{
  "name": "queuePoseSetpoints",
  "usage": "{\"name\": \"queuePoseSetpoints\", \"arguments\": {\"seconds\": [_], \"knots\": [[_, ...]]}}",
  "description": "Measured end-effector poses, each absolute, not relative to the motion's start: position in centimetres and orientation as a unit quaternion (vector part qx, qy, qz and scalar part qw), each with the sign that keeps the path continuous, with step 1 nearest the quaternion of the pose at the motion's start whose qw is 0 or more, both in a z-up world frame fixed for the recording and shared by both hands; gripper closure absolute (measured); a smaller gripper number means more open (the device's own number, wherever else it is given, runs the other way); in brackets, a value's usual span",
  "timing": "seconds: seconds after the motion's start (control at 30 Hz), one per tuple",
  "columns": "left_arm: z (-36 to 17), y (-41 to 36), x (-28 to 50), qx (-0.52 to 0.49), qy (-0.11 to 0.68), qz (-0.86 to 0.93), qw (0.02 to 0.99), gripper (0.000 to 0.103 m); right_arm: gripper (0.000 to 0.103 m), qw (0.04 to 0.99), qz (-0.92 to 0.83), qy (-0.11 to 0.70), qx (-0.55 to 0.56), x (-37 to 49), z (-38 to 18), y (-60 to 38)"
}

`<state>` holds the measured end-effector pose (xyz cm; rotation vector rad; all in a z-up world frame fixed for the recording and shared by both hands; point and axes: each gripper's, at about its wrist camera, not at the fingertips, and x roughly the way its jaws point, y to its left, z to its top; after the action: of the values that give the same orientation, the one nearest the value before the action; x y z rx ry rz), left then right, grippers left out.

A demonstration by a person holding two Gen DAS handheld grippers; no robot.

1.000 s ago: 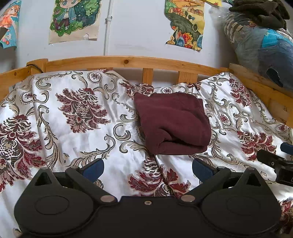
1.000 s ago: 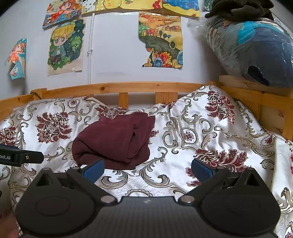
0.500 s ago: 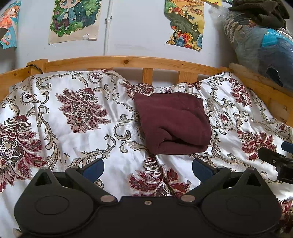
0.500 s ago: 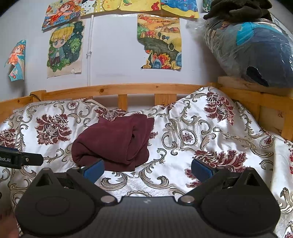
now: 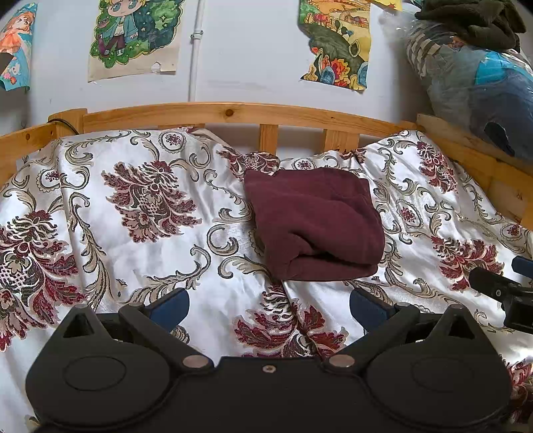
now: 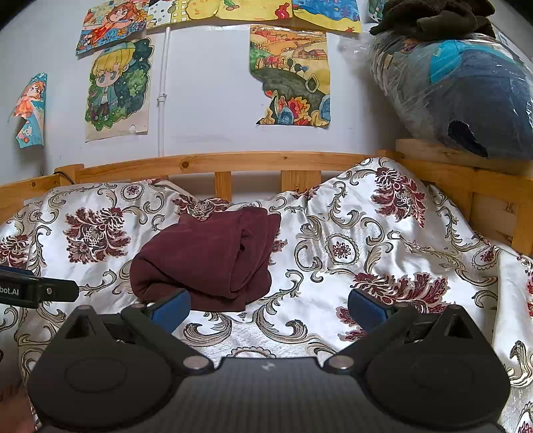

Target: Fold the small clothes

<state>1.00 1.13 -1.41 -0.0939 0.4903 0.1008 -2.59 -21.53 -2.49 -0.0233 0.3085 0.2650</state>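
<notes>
A dark maroon garment (image 5: 314, 223) lies folded into a thick bundle on the floral bedspread (image 5: 133, 233), near the far wooden rail. It also shows in the right wrist view (image 6: 206, 256). My left gripper (image 5: 268, 304) is open and empty, held back from the garment's near edge. My right gripper (image 6: 268, 308) is open and empty, in front of the garment and a little to its right. The right gripper's tip shows at the right edge of the left wrist view (image 5: 499, 289). The left gripper's tip shows at the left edge of the right wrist view (image 6: 40, 291).
A wooden bed rail (image 5: 233, 115) runs along the back, with a side rail (image 6: 466, 186) on the right. A plastic-wrapped bundle of bedding (image 6: 459, 96) sits on the right ledge with dark cloth (image 6: 433, 16) on top. Posters hang on the wall (image 6: 200, 100).
The right gripper has lifted or pulled back slightly, so the garment sits a little lower in its view. The garment and left gripper have not moved.
</notes>
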Motion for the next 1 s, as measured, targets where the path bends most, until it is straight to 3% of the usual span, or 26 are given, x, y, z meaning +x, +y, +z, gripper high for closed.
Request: {"name": "queuePoseSetpoints", "arguments": {"seconds": [1.0], "knots": [[-1.43, 1.3, 0.89, -0.04, 0.243, 0.044, 0.968, 0.001, 0.0, 0.979, 0.129, 0.16, -0.003, -2.4, -2.68, -21.51]]}}
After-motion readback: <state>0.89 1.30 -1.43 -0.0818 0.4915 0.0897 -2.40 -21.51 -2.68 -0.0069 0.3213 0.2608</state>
